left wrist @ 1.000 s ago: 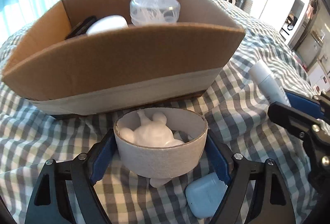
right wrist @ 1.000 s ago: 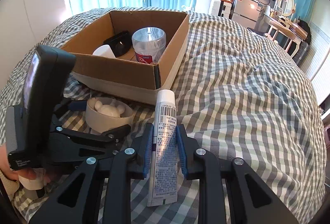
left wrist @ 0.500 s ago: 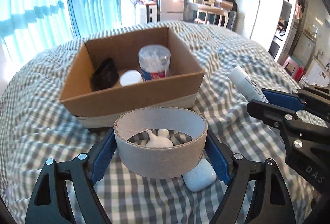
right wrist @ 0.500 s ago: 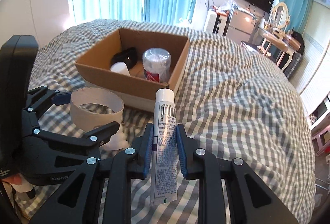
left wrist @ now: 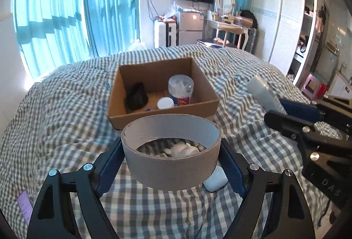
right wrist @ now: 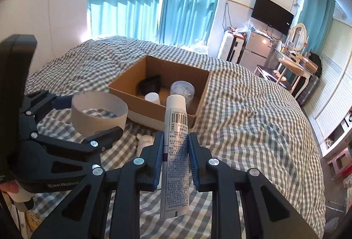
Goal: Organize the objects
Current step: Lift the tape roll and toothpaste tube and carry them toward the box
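My left gripper (left wrist: 171,164) is shut on a grey cardboard ring (left wrist: 173,170) and holds it in the air above the bed, short of the cardboard box (left wrist: 162,107). Through the ring I see a small white figurine (left wrist: 182,149) lying on the bedspread below. My right gripper (right wrist: 175,151) is shut on a white tube (right wrist: 176,142) with a barcode, cap pointing toward the box (right wrist: 140,107). The ring (right wrist: 99,114) and left gripper (right wrist: 66,124) show at left in the right wrist view. The box holds a black object (left wrist: 135,97), a clear cotton-swab jar (left wrist: 180,89) and a white cap (left wrist: 165,103).
A white earbud case (left wrist: 215,179) lies on the checked bedspread (left wrist: 55,129) under the ring's right side. The right gripper with the tube (left wrist: 263,93) is at the right of the left wrist view. Curtains, a TV, a fridge and a dressing table stand beyond the bed.
Both grippers have risen well above the bed. The ring has lifted off the white figurine, which stays on the bedspread. The tube has lifted with the right gripper.
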